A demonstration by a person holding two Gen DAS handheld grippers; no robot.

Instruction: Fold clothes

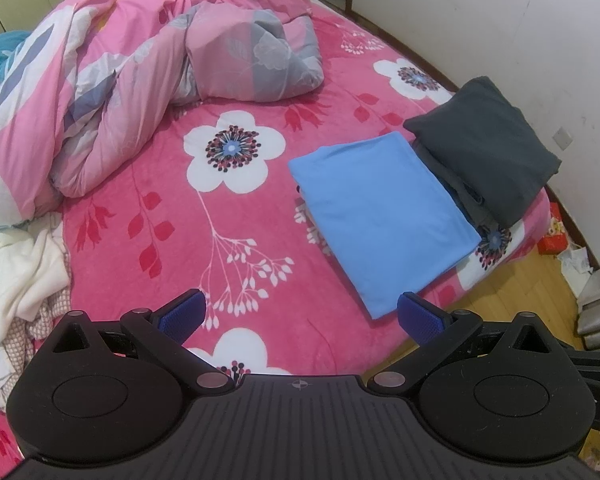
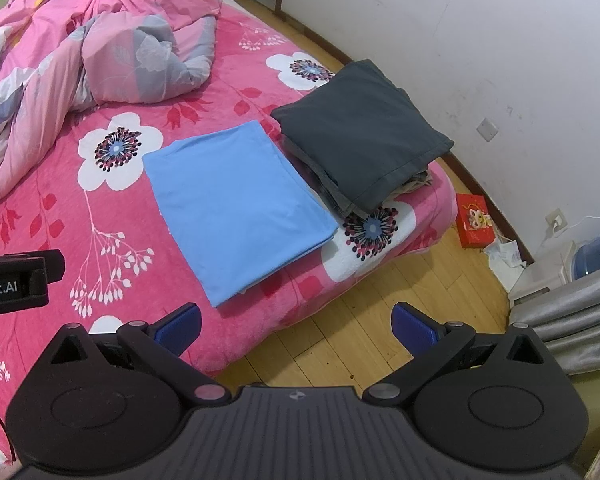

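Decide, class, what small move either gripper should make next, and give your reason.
Probably swing the left gripper toward the unfolded white garment at the bed's left edge. Both grippers are open and empty, the right gripper too; the blue garment already lies folded beside the dark stack.

Folded shirt (image 2: 236, 208) lies on the bed (image 2: 100, 216), stacked clothes (image 2: 364, 140) just right, quilt (image 2: 80, 48) behind.

Both wrist views high over the bed (image 1: 260, 240) foot, angled down; left further over it, right at its edge; both share blue folded shirt (image 2: 232, 204), dark pile (image 2: 360, 132)
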